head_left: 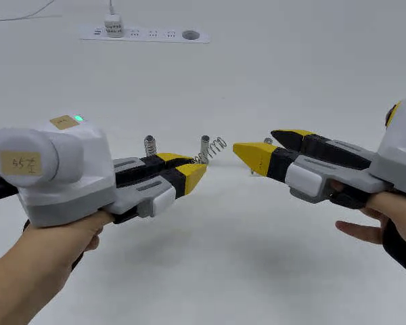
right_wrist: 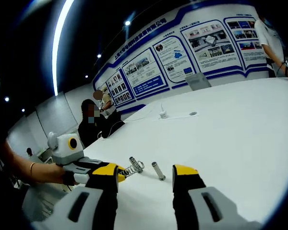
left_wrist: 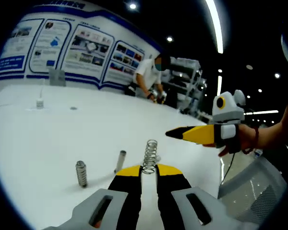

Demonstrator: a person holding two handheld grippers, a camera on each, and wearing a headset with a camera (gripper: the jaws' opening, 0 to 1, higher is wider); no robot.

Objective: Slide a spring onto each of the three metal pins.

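In the head view, the left tool (head_left: 196, 165) is seen closed to a narrow gap on the near end of a loose spring (head_left: 213, 150), which is held clear of the white counter (head_left: 210, 257). The spring's long axis is slanted up and away from the tips. Its free end is found just to the right of the top of a bare pin (head_left: 204, 143), which stands upright, so the two axes are not lined up. The right tool (head_left: 254, 140) is held wide open and empty, near the same pin on the opposite side, yet the left tool is judged the nearer. Further left, a sleeved pin (head_left: 149, 145) is counted, a spring already around it. A small grey part (head_left: 268, 141) is glimpsed behind the right tool; whether it is the third pin cannot be told. In the left gripper view, the held spring (left_wrist: 150, 155) is shown rising from between the almost-closed jaws, with the bare pin (left_wrist: 120, 161) just to its left and the sleeved pin (left_wrist: 81, 173) beyond. In the right gripper view, the bare pin (right_wrist: 158, 171) is framed between the spread jaws. In all, two springs and two sure pins are counted.
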